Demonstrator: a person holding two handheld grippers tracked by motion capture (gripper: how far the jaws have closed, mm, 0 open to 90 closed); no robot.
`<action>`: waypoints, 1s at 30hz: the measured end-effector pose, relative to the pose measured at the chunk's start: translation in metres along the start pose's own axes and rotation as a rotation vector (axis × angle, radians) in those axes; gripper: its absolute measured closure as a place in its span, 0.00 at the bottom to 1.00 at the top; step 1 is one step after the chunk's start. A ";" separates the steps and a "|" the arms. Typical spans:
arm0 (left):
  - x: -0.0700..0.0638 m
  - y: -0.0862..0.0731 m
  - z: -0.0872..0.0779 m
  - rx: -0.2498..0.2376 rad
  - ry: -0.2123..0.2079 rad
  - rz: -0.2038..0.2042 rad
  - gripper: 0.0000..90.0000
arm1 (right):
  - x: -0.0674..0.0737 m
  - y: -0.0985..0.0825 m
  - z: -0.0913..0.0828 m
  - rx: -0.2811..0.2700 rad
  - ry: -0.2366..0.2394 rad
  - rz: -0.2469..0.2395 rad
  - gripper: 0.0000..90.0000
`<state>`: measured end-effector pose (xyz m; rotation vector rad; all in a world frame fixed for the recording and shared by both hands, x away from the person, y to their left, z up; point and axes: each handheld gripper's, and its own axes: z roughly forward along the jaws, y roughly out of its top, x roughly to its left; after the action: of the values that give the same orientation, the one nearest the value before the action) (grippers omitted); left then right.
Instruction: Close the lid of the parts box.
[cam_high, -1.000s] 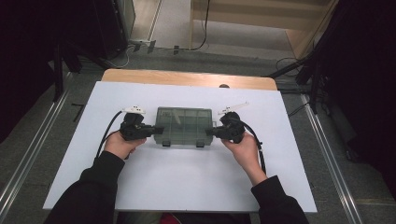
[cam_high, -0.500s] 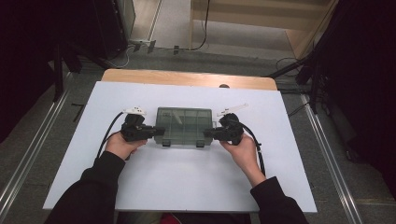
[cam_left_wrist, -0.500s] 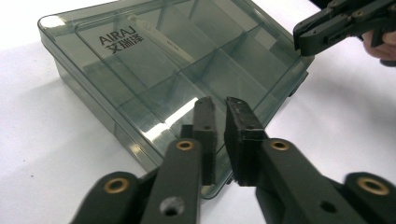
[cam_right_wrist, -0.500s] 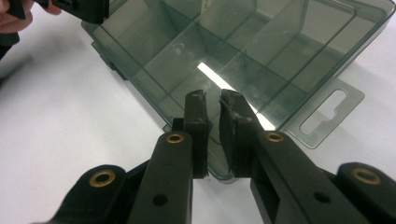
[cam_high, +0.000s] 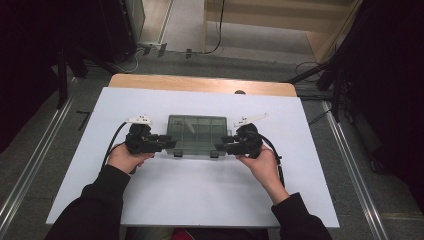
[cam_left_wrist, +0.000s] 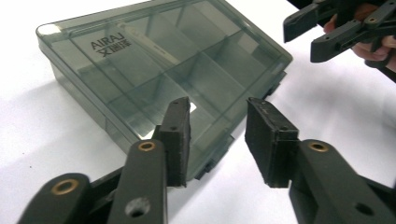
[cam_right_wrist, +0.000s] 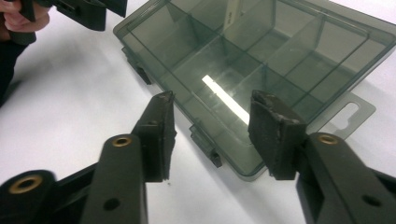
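A smoky transparent compartment box (cam_high: 196, 134) lies closed and flat on the white table top (cam_high: 200, 200). Its dividers show through the lid (cam_left_wrist: 154, 65), and two latches (cam_right_wrist: 205, 142) sit along the front edge. My left gripper (cam_high: 170, 145) is at the box's front left corner, open, its pads (cam_left_wrist: 180, 135) astride the corner and holding nothing. My right gripper (cam_high: 221, 146) is at the front right corner, also open, with its pads (cam_right_wrist: 275, 133) straddling the front edge near a latch. The hanging tab (cam_right_wrist: 355, 109) sticks out from the box's right end.
A wooden strip (cam_high: 200, 82) runs along the table's far edge. Metal rails (cam_high: 350, 165) flank the table on both sides, with cables on the floor beyond. A thin white strip (cam_left_wrist: 149, 42) lies inside the box. Bare white surface surrounds the box.
Both grippers have shifted slightly toward the near side, settling at the box's front corners. The box has not moved.
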<state>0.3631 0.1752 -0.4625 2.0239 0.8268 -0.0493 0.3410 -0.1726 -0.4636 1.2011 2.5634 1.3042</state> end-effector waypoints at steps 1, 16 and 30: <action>-0.001 0.000 -0.001 -0.001 -0.004 0.003 0.65 | 0.001 0.000 0.000 -0.002 0.002 -0.004 0.55; -0.014 -0.011 -0.006 -0.018 -0.025 0.031 0.43 | 0.019 -0.006 0.000 -0.013 0.059 -0.046 0.36; -0.026 -0.026 -0.011 -0.053 0.000 0.083 0.35 | 0.033 -0.020 0.002 -0.008 0.063 -0.111 0.29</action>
<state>0.3250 0.1791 -0.4662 2.0063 0.7360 0.0189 0.3062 -0.1571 -0.4687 1.0160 2.6222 1.3483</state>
